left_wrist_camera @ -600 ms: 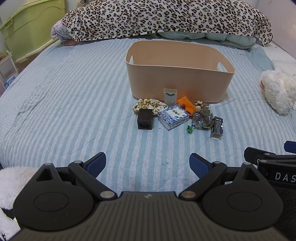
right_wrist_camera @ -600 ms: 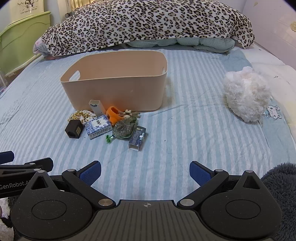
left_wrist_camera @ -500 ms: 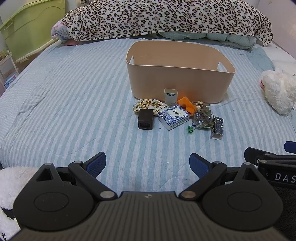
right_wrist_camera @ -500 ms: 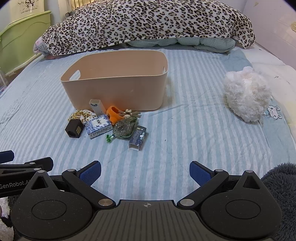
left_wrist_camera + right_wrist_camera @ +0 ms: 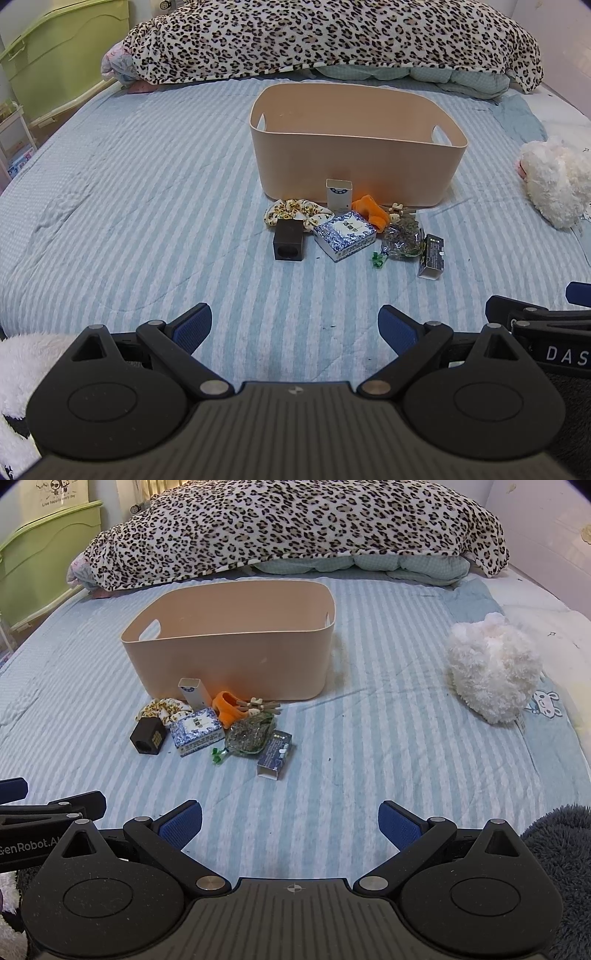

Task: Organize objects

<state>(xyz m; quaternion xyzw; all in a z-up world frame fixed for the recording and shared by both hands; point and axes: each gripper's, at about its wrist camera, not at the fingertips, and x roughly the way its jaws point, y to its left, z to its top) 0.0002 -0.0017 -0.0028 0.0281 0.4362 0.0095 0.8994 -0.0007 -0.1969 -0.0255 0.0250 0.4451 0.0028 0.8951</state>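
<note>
A beige bin (image 5: 354, 173) (image 5: 236, 657) stands on the striped bed. In front of it lie small items: a black cube (image 5: 288, 240) (image 5: 147, 735), a blue-patterned box (image 5: 345, 230) (image 5: 197, 730), a floral scrunchie (image 5: 291, 210), a small white box (image 5: 338, 192), an orange piece (image 5: 371, 210), a clear bag (image 5: 402, 240) (image 5: 249, 734) and a dark carton (image 5: 432, 253) (image 5: 276, 754). My left gripper (image 5: 295, 326) and right gripper (image 5: 290, 821) are open and empty, well short of the pile.
A leopard-print duvet (image 5: 332, 40) lies behind the bin. A white plush toy (image 5: 493, 668) sits to the right. A green cabinet (image 5: 62, 55) stands at far left. The right gripper shows at the edge of the left wrist view (image 5: 535, 317).
The views have shifted very slightly, as if both grippers crept forward. Nothing was taken hold of or moved.
</note>
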